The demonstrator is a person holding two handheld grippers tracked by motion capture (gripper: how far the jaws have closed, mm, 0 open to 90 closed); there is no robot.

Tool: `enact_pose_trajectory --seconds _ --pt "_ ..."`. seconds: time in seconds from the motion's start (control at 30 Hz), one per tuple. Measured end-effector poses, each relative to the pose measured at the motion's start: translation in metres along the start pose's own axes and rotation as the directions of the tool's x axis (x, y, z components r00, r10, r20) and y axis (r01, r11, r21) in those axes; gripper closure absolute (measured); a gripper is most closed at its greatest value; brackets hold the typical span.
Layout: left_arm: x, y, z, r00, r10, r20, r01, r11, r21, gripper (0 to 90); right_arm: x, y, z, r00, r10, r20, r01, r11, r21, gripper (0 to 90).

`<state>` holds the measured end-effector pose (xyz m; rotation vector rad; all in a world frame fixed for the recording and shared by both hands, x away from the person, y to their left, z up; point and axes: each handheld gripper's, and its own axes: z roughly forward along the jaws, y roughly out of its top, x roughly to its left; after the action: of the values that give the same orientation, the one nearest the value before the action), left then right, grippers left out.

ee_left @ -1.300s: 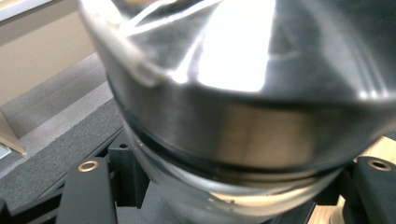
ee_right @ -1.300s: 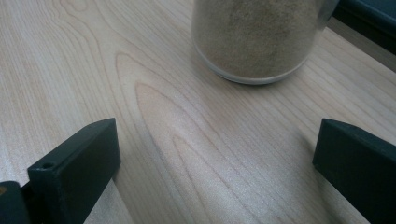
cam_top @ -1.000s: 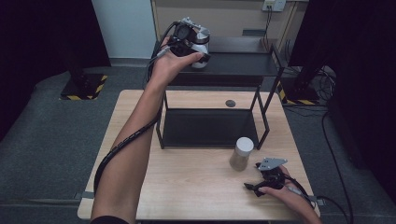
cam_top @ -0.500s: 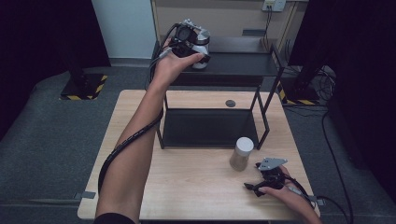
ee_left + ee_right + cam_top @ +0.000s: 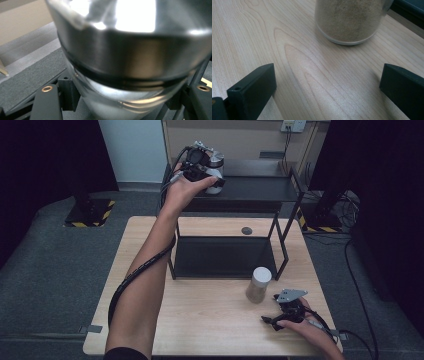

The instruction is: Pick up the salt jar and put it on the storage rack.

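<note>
A clear jar with a shiny metal lid (image 5: 215, 161) stands on or just above the black rack's top shelf (image 5: 260, 190); I cannot tell if it rests there. My left gripper (image 5: 206, 174) is shut on it. In the left gripper view the jar (image 5: 130, 62) sits very close between the two black jaws of the left gripper (image 5: 125, 102). A second jar of sand-coloured powder with a pale lid (image 5: 259, 284) stands upright on the wooden table. My right gripper (image 5: 271, 320) rests on the table just in front of it, open, apart from the powder jar (image 5: 350, 20). Bare wood lies between the right gripper's (image 5: 328, 82) jaws.
The black two-tier rack has a lower tray (image 5: 220, 257) sitting on the table (image 5: 200, 320). A small dark round disc (image 5: 246, 230) lies behind the tray. The left forearm and its cable reach across the table's left half. Dark floor surrounds the table.
</note>
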<state>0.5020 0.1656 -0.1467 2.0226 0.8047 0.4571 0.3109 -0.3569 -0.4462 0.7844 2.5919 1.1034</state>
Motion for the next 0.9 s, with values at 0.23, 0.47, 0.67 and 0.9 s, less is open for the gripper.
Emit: enact_pose_trajectory --seconds 0.23,0.47,0.67,0.9 --pt "0.001 0.001 0.0 1.0 0.003 0.004 -0.003 1.0 0.004 29.4 0.0 0.0 0.0 1.0 0.0 0.0 0.0 1.0 0.0 1.5" --pt "0.001 -0.001 0.0 0.9999 0.015 0.002 -0.015 0.9999 0.002 28.0 0.0 0.0 0.0 1.0 0.0 0.0 0.0 1.0 0.0 1.5" --pt "0.0 -0.007 -0.005 0.9995 0.03 -0.005 -0.03 0.9994 -0.019 10.4 0.0 0.0 0.0 1.0 -0.001 0.0 0.001 1.0 0.0 1.5" --pt "-0.001 -0.011 -0.014 0.9988 0.047 -0.009 -0.048 0.9983 -0.034 4.2 0.0 0.0 0.0 1.0 -0.001 0.0 0.001 1.0 0.0 1.5"
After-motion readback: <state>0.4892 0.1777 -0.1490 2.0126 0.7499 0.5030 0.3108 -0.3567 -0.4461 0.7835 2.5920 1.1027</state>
